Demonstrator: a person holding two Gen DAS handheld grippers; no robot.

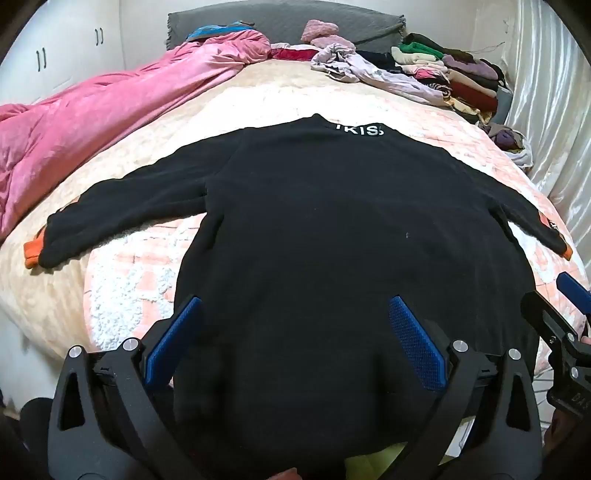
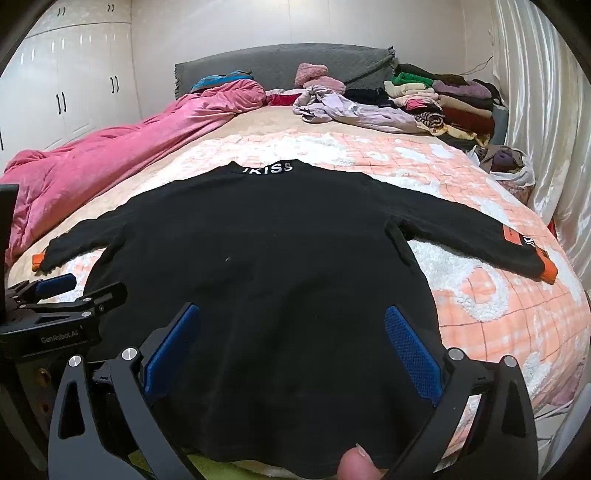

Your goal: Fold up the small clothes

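Note:
A black long-sleeved sweater (image 1: 314, 221) with orange cuffs and white lettering at the collar lies flat on the bed, sleeves spread, hem toward me. It also shows in the right wrist view (image 2: 266, 236). My left gripper (image 1: 295, 306) is open above the hem's left part, holding nothing. My right gripper (image 2: 291, 314) is open above the hem's right part, also empty. The right gripper shows at the right edge of the left wrist view (image 1: 554, 314); the left gripper shows at the left of the right wrist view (image 2: 74, 291).
A pink duvet (image 1: 103, 122) lies bunched along the bed's left side. Crumpled lilac cloth (image 1: 369, 70) and a stack of folded clothes (image 1: 454, 74) sit at the far right by the grey headboard (image 1: 277, 22). White curtains (image 1: 554, 110) hang on the right, white wardrobes (image 2: 74, 81) on the left.

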